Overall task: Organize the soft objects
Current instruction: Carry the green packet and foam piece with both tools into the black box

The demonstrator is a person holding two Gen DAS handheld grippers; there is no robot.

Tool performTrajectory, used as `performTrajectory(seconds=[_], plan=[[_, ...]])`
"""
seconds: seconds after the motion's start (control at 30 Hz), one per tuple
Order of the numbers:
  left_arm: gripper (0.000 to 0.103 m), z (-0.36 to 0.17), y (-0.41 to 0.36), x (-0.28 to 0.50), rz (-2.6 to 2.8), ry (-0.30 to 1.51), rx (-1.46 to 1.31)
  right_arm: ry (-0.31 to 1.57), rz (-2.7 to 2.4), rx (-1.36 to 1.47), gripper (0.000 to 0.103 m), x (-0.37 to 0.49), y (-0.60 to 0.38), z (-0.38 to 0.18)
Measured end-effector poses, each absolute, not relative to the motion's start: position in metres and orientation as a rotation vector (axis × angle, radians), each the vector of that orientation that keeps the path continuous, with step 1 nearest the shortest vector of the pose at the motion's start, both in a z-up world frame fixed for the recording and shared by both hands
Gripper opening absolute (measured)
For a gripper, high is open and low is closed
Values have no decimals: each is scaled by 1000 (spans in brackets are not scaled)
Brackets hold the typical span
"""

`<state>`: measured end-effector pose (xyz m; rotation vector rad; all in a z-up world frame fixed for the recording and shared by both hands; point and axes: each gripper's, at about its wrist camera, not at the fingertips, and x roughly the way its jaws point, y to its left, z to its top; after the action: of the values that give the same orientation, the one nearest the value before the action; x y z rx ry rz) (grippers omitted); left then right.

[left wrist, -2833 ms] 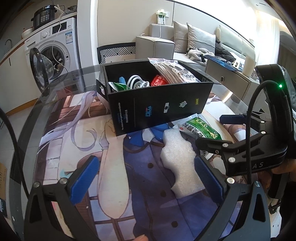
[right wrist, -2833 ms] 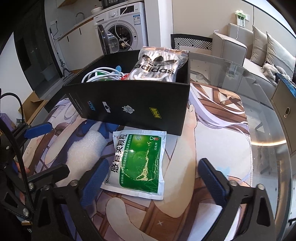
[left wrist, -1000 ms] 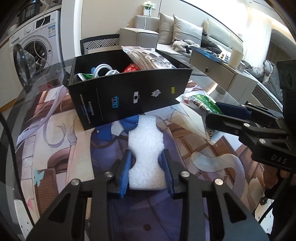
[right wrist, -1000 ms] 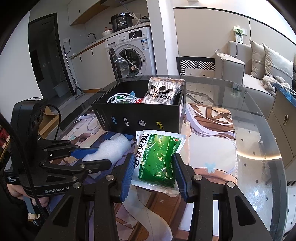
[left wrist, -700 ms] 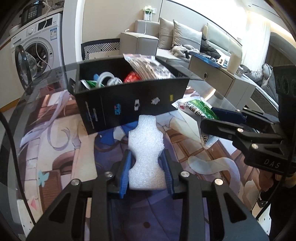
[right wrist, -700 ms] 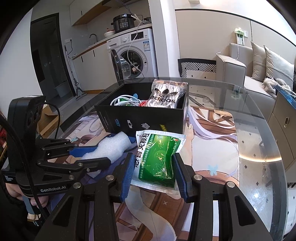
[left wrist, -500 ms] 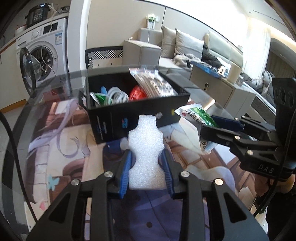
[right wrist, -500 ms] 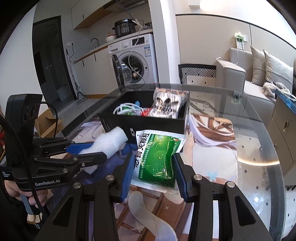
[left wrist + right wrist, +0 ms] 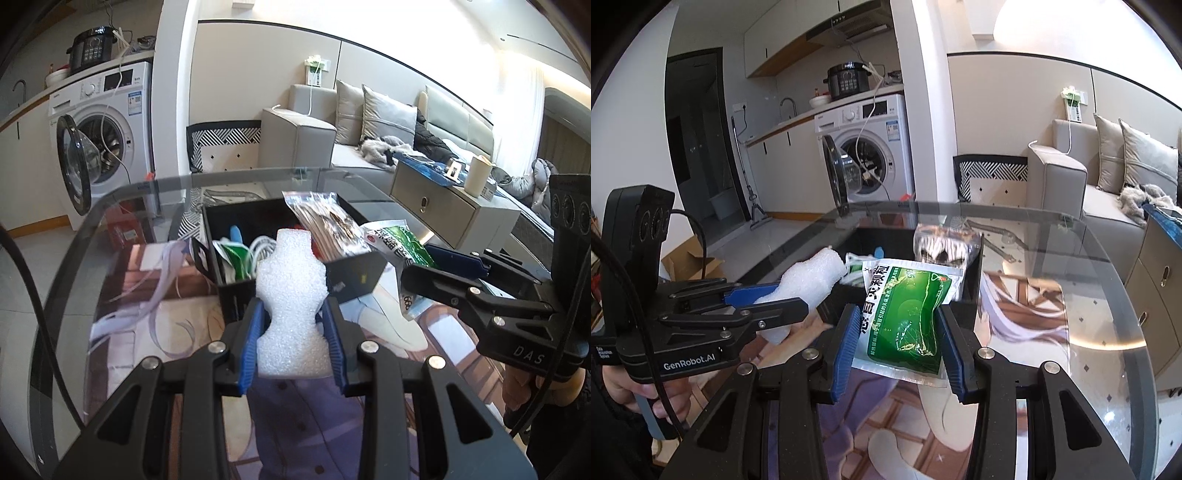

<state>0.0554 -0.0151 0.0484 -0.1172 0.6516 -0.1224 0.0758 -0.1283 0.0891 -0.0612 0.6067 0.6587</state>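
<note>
My left gripper (image 9: 293, 338) has its blue fingers (image 9: 251, 341) clamped on the white foam piece (image 9: 291, 299), a pebbly, waisted slab held off the counter (image 9: 122, 206) in front of the black box (image 9: 229, 291). My right gripper (image 9: 899, 341) pinches the green sachet (image 9: 908, 314), glossy with a white printed band and crinkled between the fingers, also lifted just before the box, which holds cables and a clear bag.
</note>
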Motion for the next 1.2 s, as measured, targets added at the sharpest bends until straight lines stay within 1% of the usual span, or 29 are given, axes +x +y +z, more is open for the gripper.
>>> performTrajectory(seconds=[0.57,1.2], plan=[[32,68,-9,84,-68,588,-75,564,622,-80,43,96,-105,107],[32,61,11,128,-58,588,-95,603,610,-122,43,141,-76,89]])
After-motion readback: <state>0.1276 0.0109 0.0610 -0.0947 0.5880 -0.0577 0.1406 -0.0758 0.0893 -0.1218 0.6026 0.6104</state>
